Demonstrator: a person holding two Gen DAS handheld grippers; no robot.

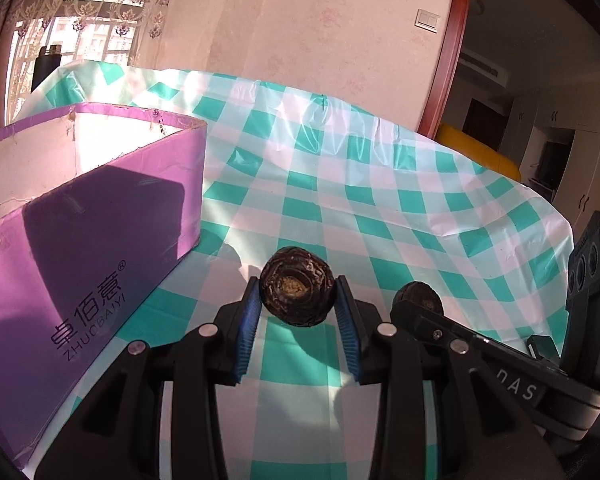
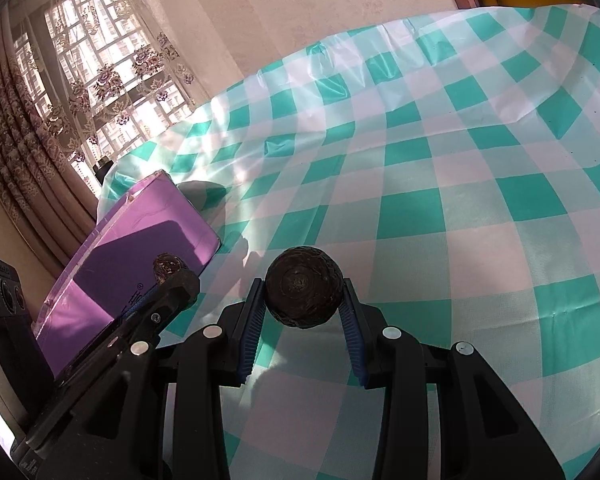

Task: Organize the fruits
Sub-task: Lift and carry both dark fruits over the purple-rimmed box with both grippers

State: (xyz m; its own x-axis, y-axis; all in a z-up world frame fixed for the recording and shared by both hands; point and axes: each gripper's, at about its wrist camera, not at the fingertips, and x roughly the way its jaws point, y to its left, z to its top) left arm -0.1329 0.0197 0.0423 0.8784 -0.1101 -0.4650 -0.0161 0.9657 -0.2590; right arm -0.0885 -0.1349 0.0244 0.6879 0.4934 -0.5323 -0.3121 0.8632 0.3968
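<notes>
Your left claw [image 1: 297,295] is clenched on a dark, round, wrinkled fruit [image 1: 297,285]. The two blue ribbed pads [image 1: 250,320] press its sides, and the fruit sits at the very tips, carried clear above the desk [image 1: 400,184]. Its end, with a pale centre ringed by darker bands, faces the left wrist camera.

Your right claw [image 2: 304,296] is likewise clenched on a second dark fruit [image 2: 304,286] of the same kind. It is gripped between blue pads [image 2: 252,322] at the fingertips and held off the desk surface. In the left wrist view this second fruit shows low on the right, partly hidden behind the black finger that grips it. In the right wrist view the first fruit shows on the left, at the tip of your other claw.

The two claws stand side by side, near each other, both pointing down across the desk.

A purple box [image 1: 80,248], open at the top with a white interior, stands on the desk to the left of both claws. It carries dark printed characters and the lettering ZHUOBAIYI on its near wall. The left claw's fruit is just beside the box's near corner, not over the opening. The box interior that you can see from here holds nothing visible; the floor of it is hidden.

The desk is covered by a green-and-white checked plastic cloth [image 2: 440,208], creased toward the far edge. Sunlight falls through a patterned lace curtain [image 2: 100,80] at the window beyond.
</notes>
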